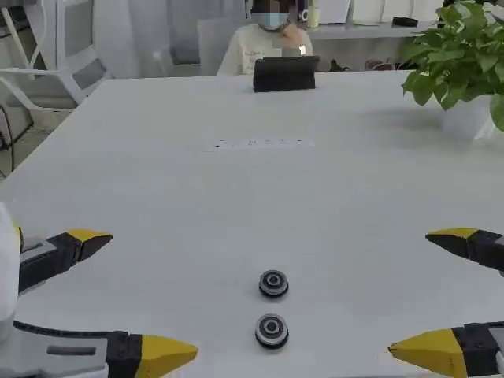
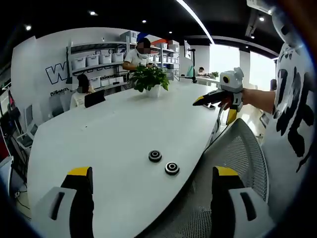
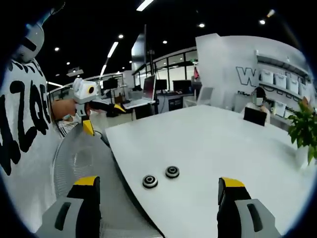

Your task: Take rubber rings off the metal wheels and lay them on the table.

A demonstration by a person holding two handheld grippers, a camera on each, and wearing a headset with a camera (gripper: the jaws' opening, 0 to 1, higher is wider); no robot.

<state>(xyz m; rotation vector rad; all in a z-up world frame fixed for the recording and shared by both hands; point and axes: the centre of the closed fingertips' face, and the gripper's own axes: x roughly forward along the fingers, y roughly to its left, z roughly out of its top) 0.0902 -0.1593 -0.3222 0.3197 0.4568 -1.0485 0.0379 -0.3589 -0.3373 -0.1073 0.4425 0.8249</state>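
Head view, left gripper (image 1: 153,293) & right gripper (image 1: 409,290) wide apart, empty, metal wheels (image 1: 273,283) on table (image 1: 331,197) btwn.

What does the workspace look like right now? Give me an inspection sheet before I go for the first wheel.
Surface: white table, pale and even.
Job's things: near wheel and far wheel lie flat, apart, between the grippers; dark rubber rings seem still on both.
Clutter: potted plant at the far right; dark device standing at the far end; printed strip mid-table.
Grippers: left gripper and right gripper are both open, hold nothing, and sit either side of the wheels.
Cables: nothing seen.
Surroundings: person seated behind the dark device; white chair at the left; shelves with bins.
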